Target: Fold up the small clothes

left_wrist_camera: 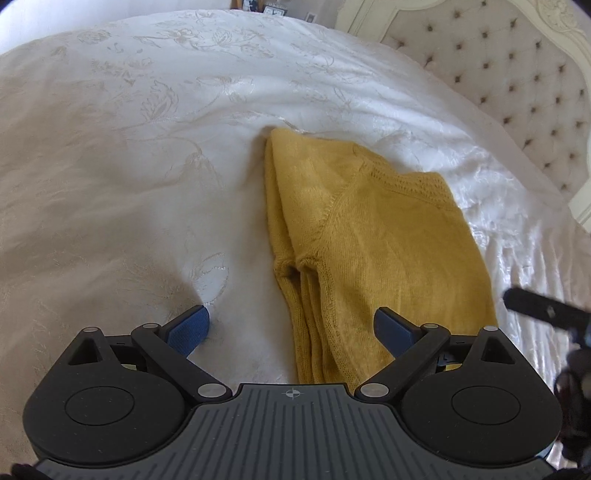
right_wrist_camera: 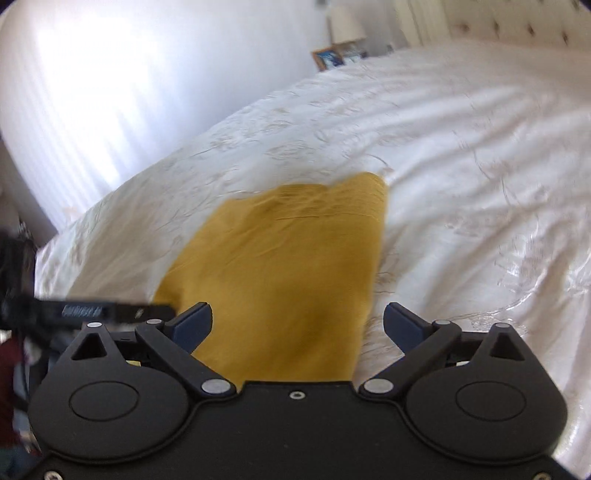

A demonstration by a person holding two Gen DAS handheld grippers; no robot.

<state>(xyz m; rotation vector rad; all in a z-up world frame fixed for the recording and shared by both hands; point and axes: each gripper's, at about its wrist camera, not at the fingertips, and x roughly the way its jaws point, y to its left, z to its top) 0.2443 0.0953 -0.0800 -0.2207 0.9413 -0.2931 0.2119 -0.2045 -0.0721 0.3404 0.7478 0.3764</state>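
Note:
A mustard yellow knitted sweater (left_wrist_camera: 369,236) lies folded lengthwise on the white bedspread (left_wrist_camera: 129,147). My left gripper (left_wrist_camera: 291,325) is open and empty, just above the sweater's near left edge; its blue fingertips (left_wrist_camera: 194,325) straddle the folded edge. In the right wrist view the same sweater (right_wrist_camera: 280,273) lies blurred under my right gripper (right_wrist_camera: 297,321), which is open and empty over its near end. The right gripper's black body shows at the right edge of the left wrist view (left_wrist_camera: 539,306). The left gripper's body shows at the left of the right wrist view (right_wrist_camera: 85,312).
The embroidered bedspread (right_wrist_camera: 461,166) covers the whole bed. A tufted cream headboard (left_wrist_camera: 517,74) stands at the far right. A framed picture (right_wrist_camera: 328,57) and a lamp (right_wrist_camera: 345,24) stand beyond the bed. The bed's edge (right_wrist_camera: 51,240) drops off at the left.

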